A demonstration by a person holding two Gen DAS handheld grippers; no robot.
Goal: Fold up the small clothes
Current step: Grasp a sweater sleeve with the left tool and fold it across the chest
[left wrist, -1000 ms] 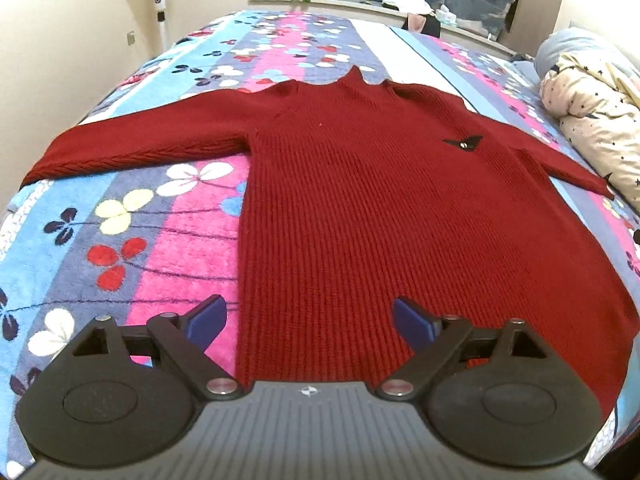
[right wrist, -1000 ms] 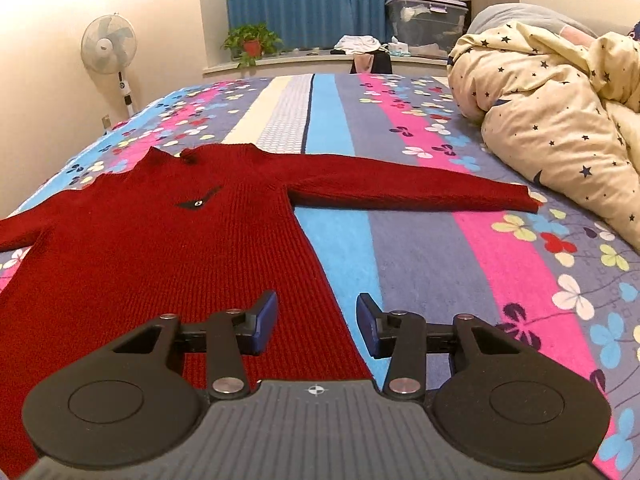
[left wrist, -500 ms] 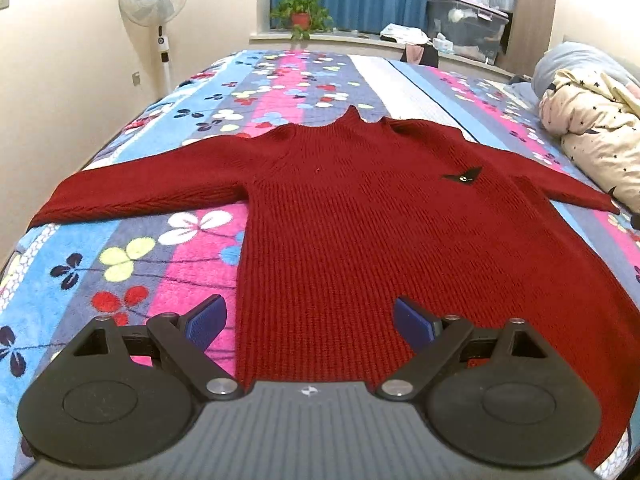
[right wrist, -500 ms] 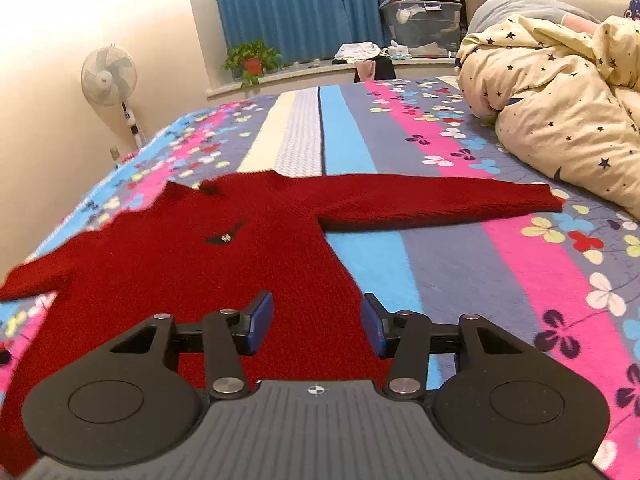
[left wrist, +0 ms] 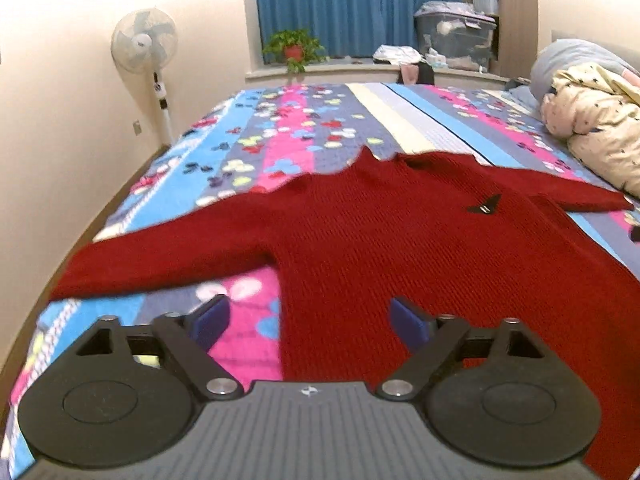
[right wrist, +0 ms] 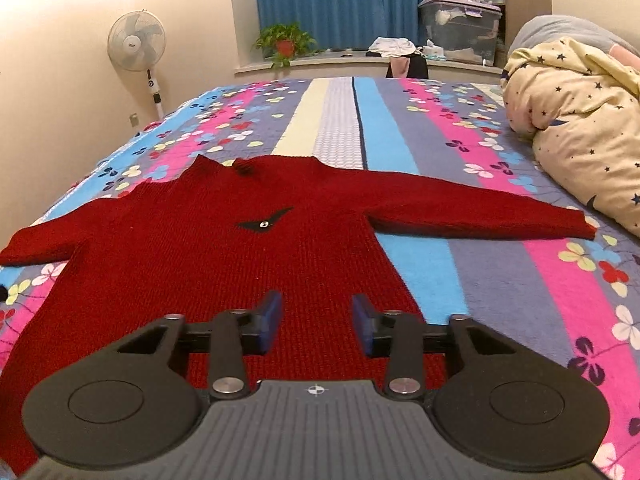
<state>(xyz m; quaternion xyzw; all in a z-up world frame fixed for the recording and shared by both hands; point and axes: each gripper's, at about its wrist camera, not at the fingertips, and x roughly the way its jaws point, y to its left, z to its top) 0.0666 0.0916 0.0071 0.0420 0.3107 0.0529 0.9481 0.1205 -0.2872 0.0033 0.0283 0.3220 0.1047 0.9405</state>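
- On the striped floral bedspread (right wrist: 400,128) the dark red ribbed knit sweater (right wrist: 208,264) lies flat, sleeves spread, ready for folding;
- left gripper (left wrist: 308,320) has just been narrowing, fingers still released, nothing between them;
- right gripper (right wrist: 316,316) likewise has been closing, empty, over the hem.

Home bedroom: bed with floral striped quilt (right wrist: 400,128), starred duvet (right wrist: 580,120), standing fan (right wrist: 136,46), blue curtains (right wrist: 352,4).

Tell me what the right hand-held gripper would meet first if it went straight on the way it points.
Probably the red sweater: the right hand-held gripper points down at its lower body, jaws apart with nothing between them, having just been closing. Depth is hard to judge.
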